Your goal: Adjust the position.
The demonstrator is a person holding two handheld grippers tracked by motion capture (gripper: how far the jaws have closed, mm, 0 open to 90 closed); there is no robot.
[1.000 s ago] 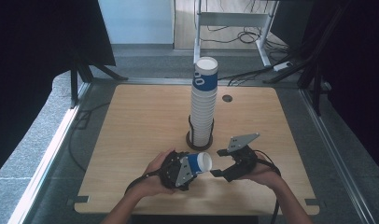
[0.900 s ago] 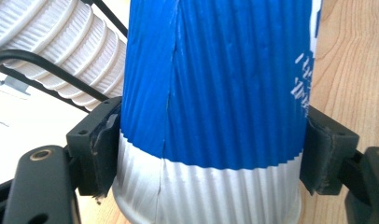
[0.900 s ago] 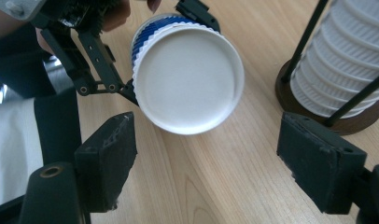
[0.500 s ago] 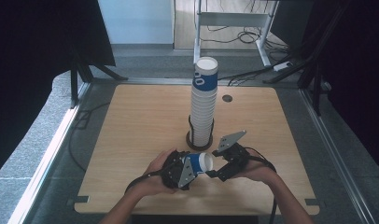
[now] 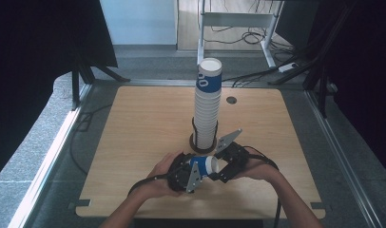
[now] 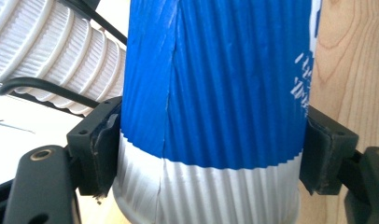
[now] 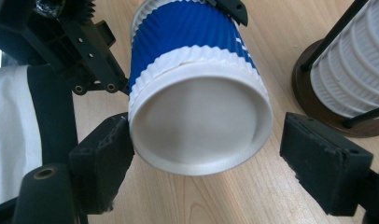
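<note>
I see a pale wooden table [image 5: 148, 123] mid-frame on grey carpet floor [image 5: 34, 142], black curtains [image 5: 34, 42] upper left and right, and a white metal frame [image 5: 238, 19] with cables at top.

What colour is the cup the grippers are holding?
The cup is ribbed blue with a white band at one end, clearest in the left gripper view.

A blue-and-white ribbed paper cup [image 6: 215, 102] sits clamped between the two black jaws of the left gripper [image 6: 211, 158], whose pads press against its sides just where the blue band meets the white one. A vertical seam runs down the cup's corrugated wall. Behind it at upper left leans a stack of white ribbed cups [image 6: 52, 51] crossed by thin black rods [image 6: 43, 86]. The wooden table [image 6: 351, 60] shows at right.
</note>
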